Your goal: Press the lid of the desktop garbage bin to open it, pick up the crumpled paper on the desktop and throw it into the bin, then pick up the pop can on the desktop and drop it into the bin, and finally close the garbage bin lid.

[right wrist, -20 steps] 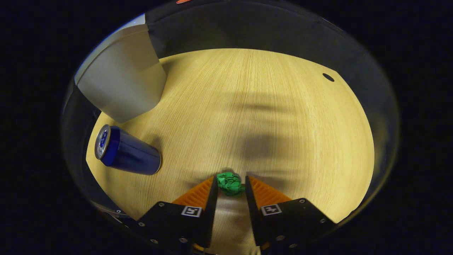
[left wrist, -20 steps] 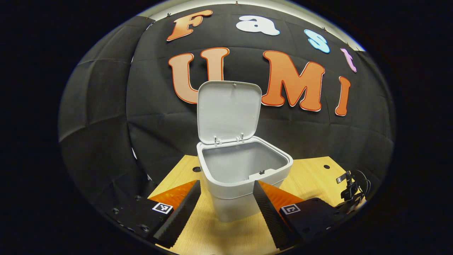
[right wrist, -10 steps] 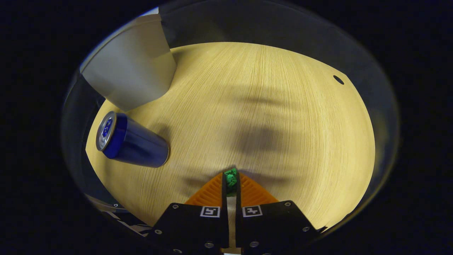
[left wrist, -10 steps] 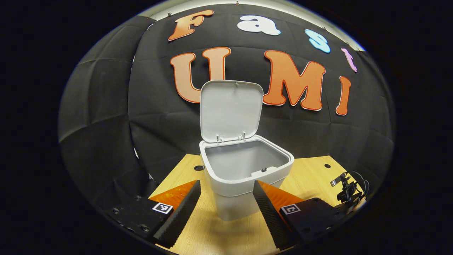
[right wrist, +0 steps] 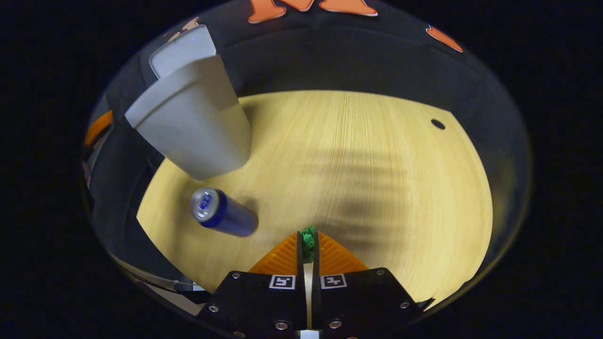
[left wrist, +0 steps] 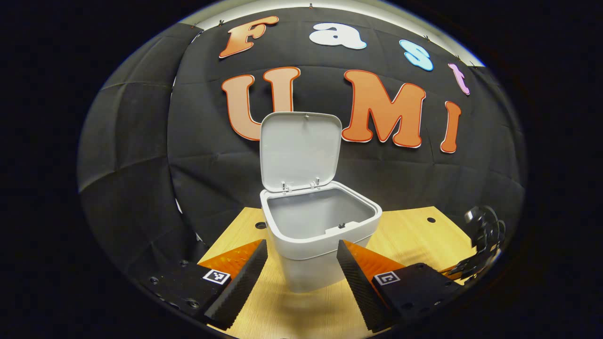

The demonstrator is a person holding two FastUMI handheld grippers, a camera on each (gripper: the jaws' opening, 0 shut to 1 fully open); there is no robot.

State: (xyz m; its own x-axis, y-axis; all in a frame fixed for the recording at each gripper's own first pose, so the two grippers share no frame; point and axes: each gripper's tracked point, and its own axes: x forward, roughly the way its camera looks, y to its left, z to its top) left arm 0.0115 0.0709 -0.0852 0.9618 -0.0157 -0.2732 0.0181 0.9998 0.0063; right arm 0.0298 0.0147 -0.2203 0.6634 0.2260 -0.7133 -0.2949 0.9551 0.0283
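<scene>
Paper (right wrist: 308, 241), a small green crumpled wad, sits pinched between the two fingers of the right gripper (right wrist: 308, 245), which are drawn together on it so that just a sliver of green shows at their tips. In the right gripper view the wad and the fingers are seen against the wooden table (right wrist: 377, 179), with shadow lying across the boards ahead. To the left on the table lies the can (right wrist: 222, 218), blue with a silver top, on its side and apart from the gripper. Just beyond the can stands the bin (right wrist: 195, 129), pale grey, its side wall turned to this view.

In the left gripper view the bin (left wrist: 320, 245) stands upright on the table (left wrist: 414, 235) with its lid (left wrist: 299, 149) raised at the back and its inside bare. The left gripper (left wrist: 301, 256) is spread wide with nothing in it, a finger to each side of the bin's front and not touching it. At the far right edge of that view is a dark, blurred piece of gear (left wrist: 483, 235) that I cannot make out.
</scene>
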